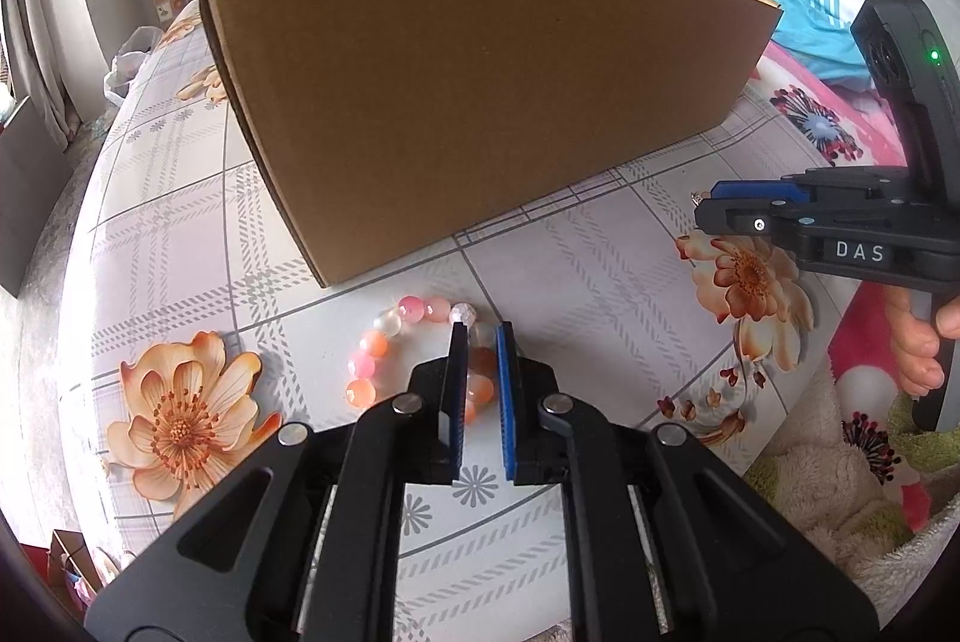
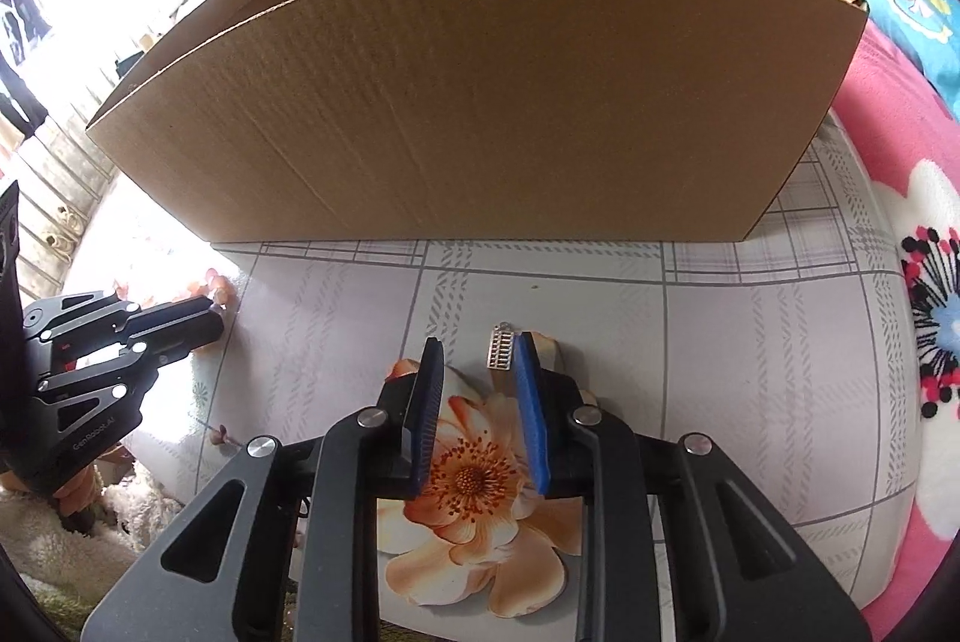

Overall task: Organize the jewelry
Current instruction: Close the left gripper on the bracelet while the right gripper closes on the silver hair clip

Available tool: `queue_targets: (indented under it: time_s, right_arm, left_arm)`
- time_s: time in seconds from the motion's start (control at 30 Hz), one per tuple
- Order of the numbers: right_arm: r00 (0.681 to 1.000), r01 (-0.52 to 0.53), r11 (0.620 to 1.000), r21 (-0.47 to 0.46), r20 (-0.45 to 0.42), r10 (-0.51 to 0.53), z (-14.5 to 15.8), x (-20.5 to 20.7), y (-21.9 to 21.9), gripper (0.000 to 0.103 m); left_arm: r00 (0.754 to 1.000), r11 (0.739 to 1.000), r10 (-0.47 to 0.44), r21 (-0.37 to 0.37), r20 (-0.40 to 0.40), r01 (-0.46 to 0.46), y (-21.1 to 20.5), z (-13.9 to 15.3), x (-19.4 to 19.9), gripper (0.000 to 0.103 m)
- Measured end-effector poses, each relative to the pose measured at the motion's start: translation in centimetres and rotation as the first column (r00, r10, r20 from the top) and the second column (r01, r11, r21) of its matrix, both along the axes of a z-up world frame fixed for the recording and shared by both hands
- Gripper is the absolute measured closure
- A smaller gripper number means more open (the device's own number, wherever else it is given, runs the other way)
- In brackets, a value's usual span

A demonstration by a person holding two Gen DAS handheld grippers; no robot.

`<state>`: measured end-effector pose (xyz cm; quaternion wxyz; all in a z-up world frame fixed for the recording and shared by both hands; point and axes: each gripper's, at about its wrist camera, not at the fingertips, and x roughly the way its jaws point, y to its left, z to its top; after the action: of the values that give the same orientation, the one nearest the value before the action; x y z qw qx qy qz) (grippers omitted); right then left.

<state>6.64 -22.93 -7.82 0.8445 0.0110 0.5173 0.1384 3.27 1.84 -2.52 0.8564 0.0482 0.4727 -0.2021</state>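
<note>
Clamping the bead bracelet (image 1: pixel 414 348) with left tongs (image 1: pixel 482 336); right tongs (image 2: pixel 477 348) sitting open beside the silver charm (image 2: pixel 501 349), cardboard box (image 2: pixel 480 102) seemingly waiting for both.

Matt corrugated cardboard box (image 1: pixel 480 90); glossy translucent bead bracelet (image 1: pixel 390 342); shiny metal pendant (image 2: pixel 501 349).

Cardboard box (image 1: pixel 480 90) stands on the desk (image 1: pixel 600 282). Bead bracelet (image 1: pixel 396 342) lies on the desk before the box. Small pendant (image 2: pixel 501 349) lies before the box, right of the bracelet.
</note>
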Motion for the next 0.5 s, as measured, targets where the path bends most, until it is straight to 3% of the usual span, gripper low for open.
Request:
queue_targets:
  time_s: [0.13,0.2,0.3,0.5]
  right_arm:
    - [1.0,-0.004,0.998,-0.058,0.012,0.005,-0.1,0.4,0.9,0.087]
    - [0.999,-0.026,0.995,-0.095,0.02,0.028,0.0,0.3,1.6,0.097]
    - [0.998,-0.05,0.992,-0.118,0.019,0.053,0.2,0.3,2.2,0.098]
    - [1.0,-0.022,0.999,-0.047,0.005,0.023,0.0,0.5,1.4,0.098]
  left_arm:
    - [1.0,1.0,-0.001,0.003,0.001,0.001,-0.2,0.0,0.0,0.095]
    - [1.0,1.0,-0.001,0.003,0.001,0.001,-0.2,0.0,0.0,0.095]
    - [1.0,1.0,-0.001,0.003,0.001,0.001,-0.1,0.0,0.0,0.095]
    - [1.0,1.0,-0.001,0.001,0.003,0.001,-0.1,0.0,0.0,0.095]
